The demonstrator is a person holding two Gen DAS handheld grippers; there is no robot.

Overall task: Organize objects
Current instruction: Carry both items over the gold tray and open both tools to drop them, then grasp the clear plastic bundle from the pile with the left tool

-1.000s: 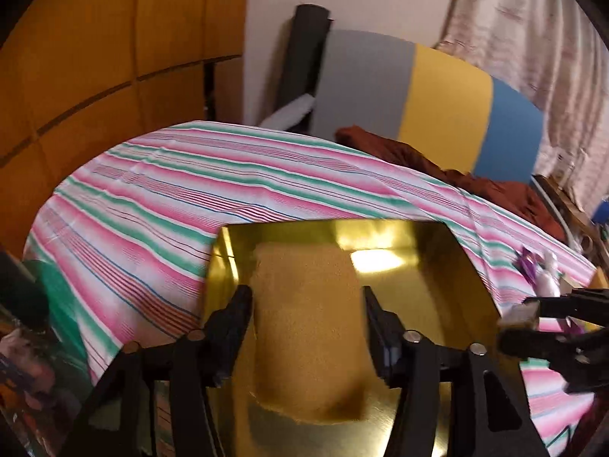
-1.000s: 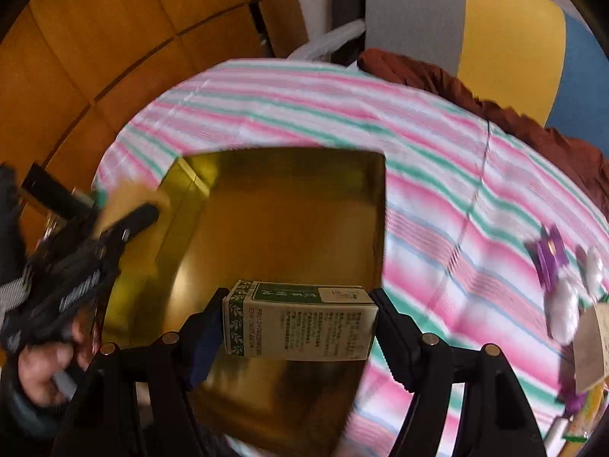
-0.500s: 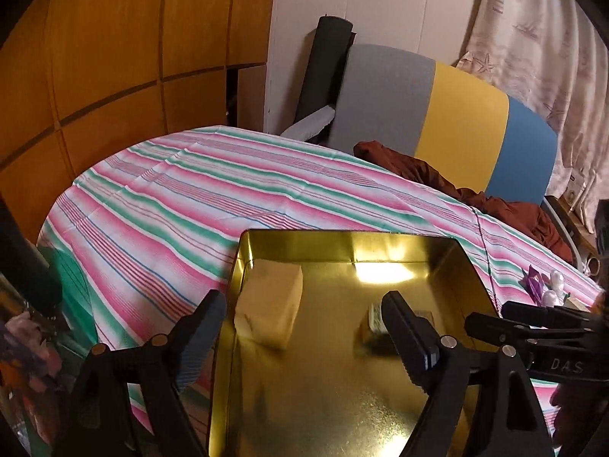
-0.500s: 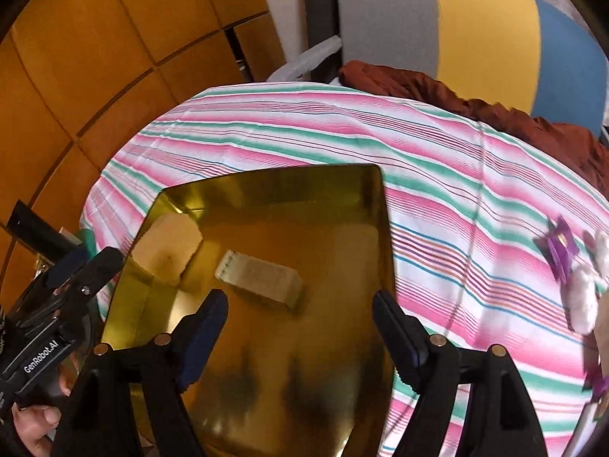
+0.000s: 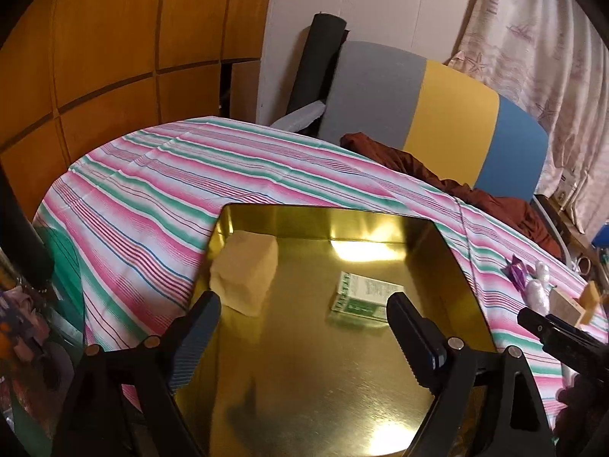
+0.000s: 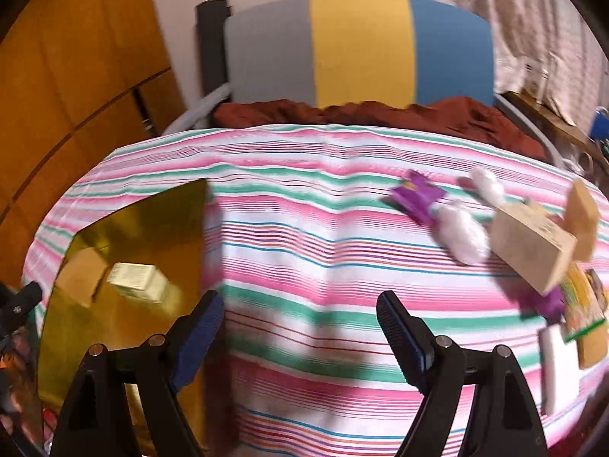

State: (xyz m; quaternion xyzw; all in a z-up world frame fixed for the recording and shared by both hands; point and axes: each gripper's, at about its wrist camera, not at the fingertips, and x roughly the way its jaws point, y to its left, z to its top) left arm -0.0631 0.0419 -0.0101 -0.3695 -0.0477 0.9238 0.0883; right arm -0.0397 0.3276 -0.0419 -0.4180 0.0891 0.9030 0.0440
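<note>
While both grippers are hanging empty, the risks are lying mostly in the next reach. The left gripper [image 5: 300, 320] is hovering over the gold tray [image 5: 453, 266] with its fingers spread wide, nothing between them; the tan block [image 5: 247, 274] is sitting in the tray's far left corner and the green-and-white box [image 5: 361, 297] is lying flat near the tray's middle, well apart from the block. The right gripper [image 6: 298, 323], its fingers likewise spread and empty, is pointing across the striped tablecloth [image 6: 304, 236] toward the unsorted cluster at the right: a purple wrapper [image 6: 416, 196], white fluffy pieces [image 6: 462, 236] and a wooden block [image 6: 533, 251] (all smeared by motion blur, so their exact edges are hard to read).

That cluster is crowding together, pieces touching or just beside one another, so fingers closing on one item are likely nudging or dragging a neighbour along. The fluffy pieces are looking soft and light, and a pinch could be squashing them or letting them slip. The tablecloth is loose fabric; fingers descending too low could be snagging it and shifting everything, tray included. The tray's polished floor is probably slick, so dropped items may be sliding.
</note>
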